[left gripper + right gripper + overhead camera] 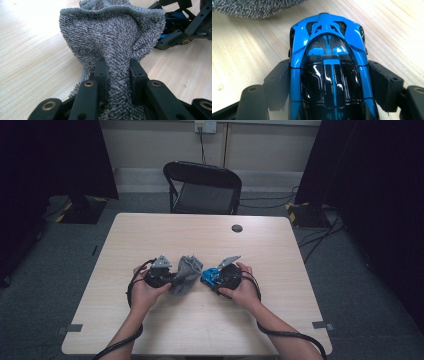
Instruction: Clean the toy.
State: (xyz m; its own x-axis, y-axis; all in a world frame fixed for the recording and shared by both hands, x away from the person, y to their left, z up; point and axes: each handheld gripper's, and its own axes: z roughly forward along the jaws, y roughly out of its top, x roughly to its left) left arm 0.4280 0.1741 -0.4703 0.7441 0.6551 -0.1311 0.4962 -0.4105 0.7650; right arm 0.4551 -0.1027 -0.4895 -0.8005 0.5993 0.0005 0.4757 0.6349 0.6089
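A blue toy car [329, 72] sits mid-table between the right gripper's [212, 277] jaws, pads against its glossy flanks — a loose squeeze could let it roll free. Just beside it, the left gripper [172, 276] pinches a grey sock [112, 42], whose bunched cloth could slip out.

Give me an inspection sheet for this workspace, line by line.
Surface: light wood table, round dark grommet near the far edge.
Job's things: grey sock, bunched; blue toy car beside it.
Clutter: nothing seen.
Grippers: left gripper shut on the sock; right gripper with its jaws flanking the toy car.
Cables: black cable trailing off the near edge.
Surroundings: black folding chair, dark curtains, grey floor.
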